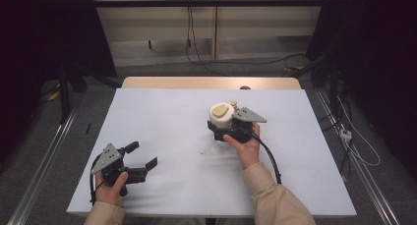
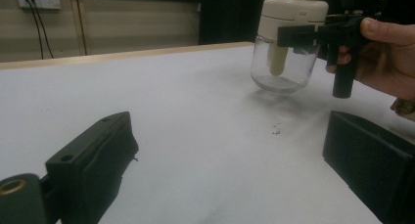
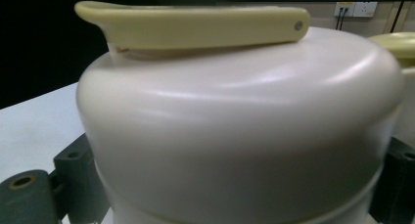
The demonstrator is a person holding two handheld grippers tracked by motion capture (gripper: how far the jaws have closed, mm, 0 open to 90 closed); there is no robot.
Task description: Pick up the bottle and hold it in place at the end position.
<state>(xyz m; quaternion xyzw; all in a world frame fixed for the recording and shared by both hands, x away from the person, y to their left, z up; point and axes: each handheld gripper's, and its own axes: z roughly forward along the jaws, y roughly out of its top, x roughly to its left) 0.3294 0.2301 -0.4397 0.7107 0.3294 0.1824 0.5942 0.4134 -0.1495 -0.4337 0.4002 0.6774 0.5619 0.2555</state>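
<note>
A glass jar (image 1: 221, 116) with a cream lid and a yellowish flip handle on top stands upright right of the table's middle. My right gripper (image 1: 220, 126) is shut on the jar just under the lid, one jaw on each side. In the left gripper view the jar (image 2: 286, 43) is at the upper right, its clear body empty, with the right gripper (image 2: 293, 38) clamped across it. I cannot tell whether its base touches the table. The lid (image 3: 235, 136) looms close in the right gripper view. My left gripper (image 1: 143, 155) rests open near the front left, holding nothing.
A white sheet (image 1: 162, 117) covers the table, with a wooden edge (image 1: 196, 82) at the back. Small crumbs (image 1: 202, 152) lie left of the jar. Cables and dark curtains surround the table; metal rails run along both sides on the floor.
</note>
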